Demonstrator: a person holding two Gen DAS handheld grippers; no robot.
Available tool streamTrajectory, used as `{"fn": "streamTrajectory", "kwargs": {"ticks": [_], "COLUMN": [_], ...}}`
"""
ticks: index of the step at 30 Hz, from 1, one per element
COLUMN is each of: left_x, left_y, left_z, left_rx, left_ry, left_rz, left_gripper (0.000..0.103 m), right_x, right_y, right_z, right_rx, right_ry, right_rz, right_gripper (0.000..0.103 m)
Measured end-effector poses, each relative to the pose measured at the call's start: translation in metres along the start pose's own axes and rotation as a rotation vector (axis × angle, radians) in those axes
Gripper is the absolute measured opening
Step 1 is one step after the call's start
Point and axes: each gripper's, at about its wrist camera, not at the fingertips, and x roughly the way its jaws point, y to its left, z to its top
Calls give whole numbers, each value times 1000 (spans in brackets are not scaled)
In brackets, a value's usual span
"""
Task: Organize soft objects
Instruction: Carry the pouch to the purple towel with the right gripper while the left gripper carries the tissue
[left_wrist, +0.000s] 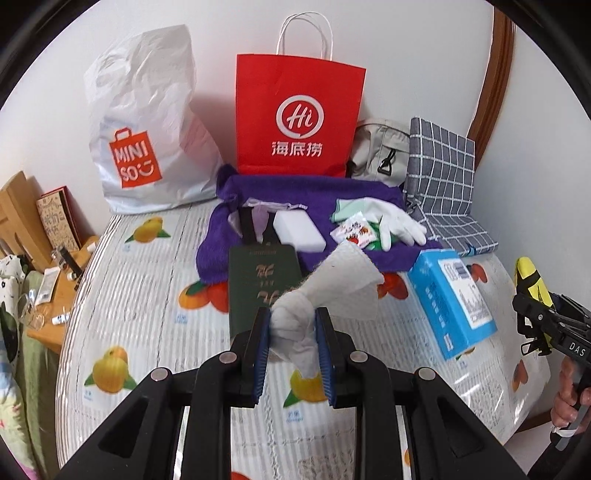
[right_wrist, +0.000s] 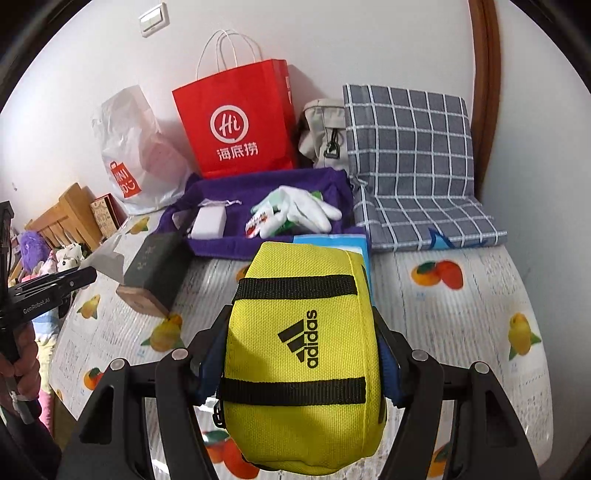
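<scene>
Left gripper (left_wrist: 293, 325) pinches a white cloth (left_wrist: 332, 288), seemingly a sock; right gripper (right_wrist: 301, 343), jaws wide, clamps the yellow pouch (right_wrist: 299, 354); purple towel (right_wrist: 266, 184) at twelve o'clock.

Home bedroom, fruit-print table cover (left_wrist: 147, 295), shopping bags (left_wrist: 299, 118), plush toys (right_wrist: 33, 247) on bedding

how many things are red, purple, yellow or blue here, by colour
red: 1, paper bag
purple: 1, towel
yellow: 1, pouch
blue: 1, box
total: 4
</scene>
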Motion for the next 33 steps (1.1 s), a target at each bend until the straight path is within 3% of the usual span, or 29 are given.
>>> {"fn": "streamTrajectory", "kwargs": {"ticks": [17, 33], "left_x": [21, 59], "left_y": [-10, 0], "left_z": [85, 132], "left_rx": [18, -2], "left_ry": [-60, -61], "left_rz": [29, 53], "left_gripper": [23, 23], "right_x": [40, 86], "right_y": [3, 9], "right_z": [82, 137], "right_rx": [-20, -28], "right_ry": [-31, -58], "right_rz": [64, 76], "right_gripper": [67, 67]}}
